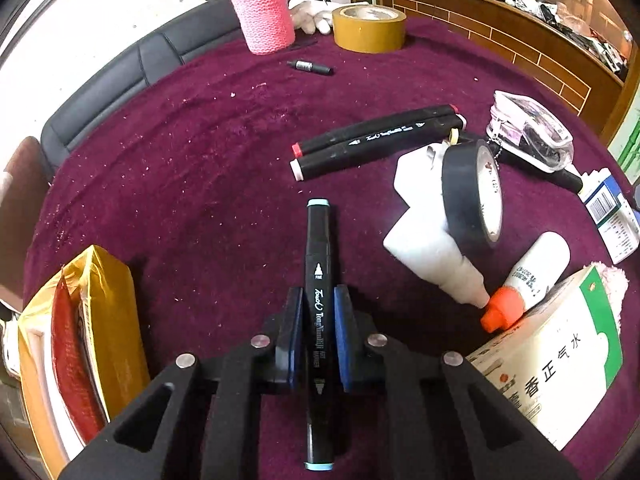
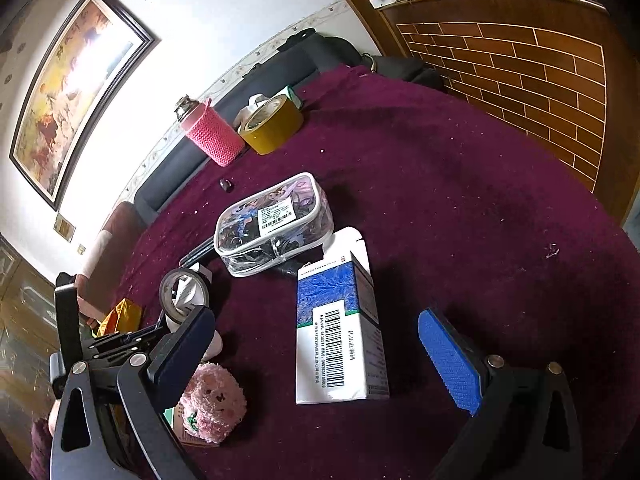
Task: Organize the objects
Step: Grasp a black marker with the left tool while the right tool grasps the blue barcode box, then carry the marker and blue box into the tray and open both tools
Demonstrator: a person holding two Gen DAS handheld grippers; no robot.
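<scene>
left gripper [image 1: 318, 334]: pads pinch a black art marker [image 1: 319, 280] at mid-barrel, lying on the purple tablecloth [image 1: 200, 160] | right gripper [image 2: 320, 344]: fingers spread wide, holding nothing, blue-and-white medicine box [image 2: 340, 332] lies between them | beyond: two black markers [image 1: 372, 140] side by side | far: brown tape roll [image 1: 369, 28], pink knit-sleeved bottle [image 1: 264, 12]

We read this as a home living room: framed painting [image 2: 76, 92] on the wall, dark sofa [image 1: 132, 80], plum tablecloth [image 2: 460, 200], brick-patterned wooden counter [image 2: 520, 68] holding clutter.
</scene>
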